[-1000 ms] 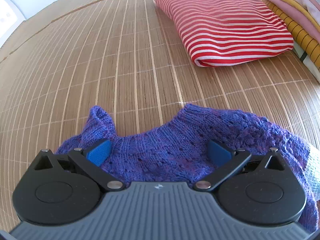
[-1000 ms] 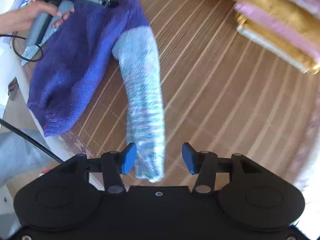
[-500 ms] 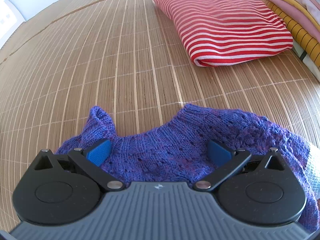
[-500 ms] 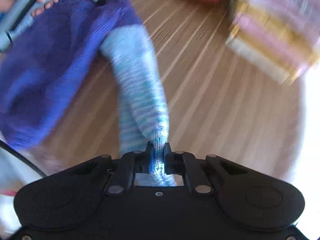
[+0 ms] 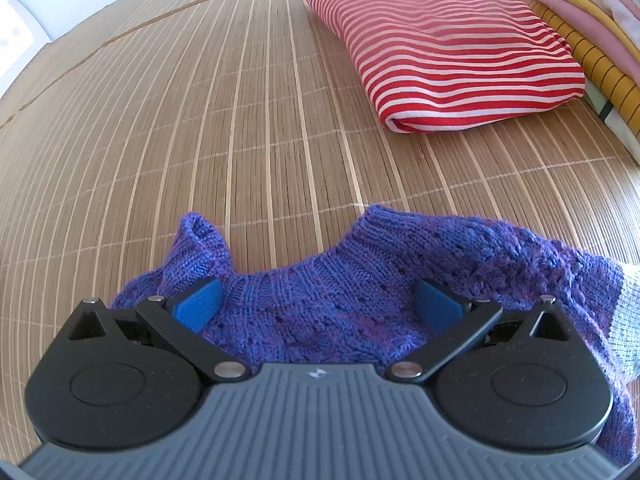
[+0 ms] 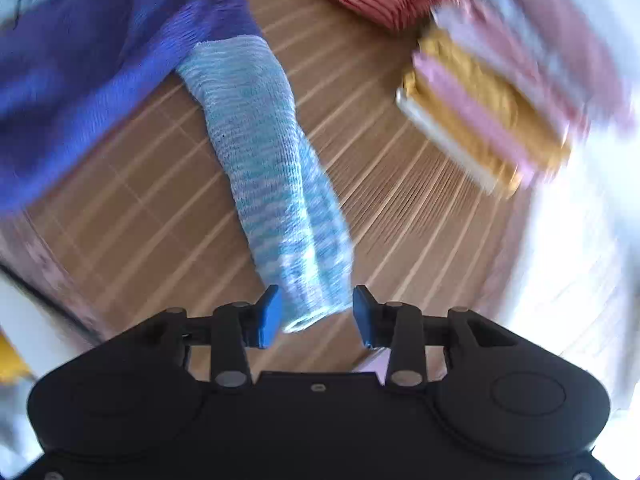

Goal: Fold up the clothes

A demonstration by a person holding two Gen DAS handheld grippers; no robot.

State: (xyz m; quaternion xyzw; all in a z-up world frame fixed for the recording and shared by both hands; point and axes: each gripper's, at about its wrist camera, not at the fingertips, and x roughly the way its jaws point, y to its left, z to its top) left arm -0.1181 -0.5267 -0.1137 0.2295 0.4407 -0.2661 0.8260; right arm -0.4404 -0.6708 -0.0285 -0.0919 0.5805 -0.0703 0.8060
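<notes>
A blue-purple knitted sweater [image 5: 344, 280] lies on the bamboo mat [image 5: 200, 120], its neckline just ahead of my left gripper [image 5: 318, 306]. The left jaws stand wide open over the knit and hold nothing. In the right wrist view the sweater body [image 6: 80, 64] is at the upper left, and its light-blue striped sleeve [image 6: 272, 168] runs down to my right gripper [image 6: 316, 316]. The right jaws are open with the sleeve cuff lying loose between them. This view is motion-blurred.
A folded red-and-white striped garment [image 5: 448, 48] lies ahead to the right on the mat. A stack of folded yellow, pink and white clothes [image 5: 592, 32] stands at the far right and also shows in the right wrist view [image 6: 492, 108].
My right gripper was shut on the sleeve cuff half a second ago and has now opened, letting it go. It has swung to the right. The left gripper has stayed still.
</notes>
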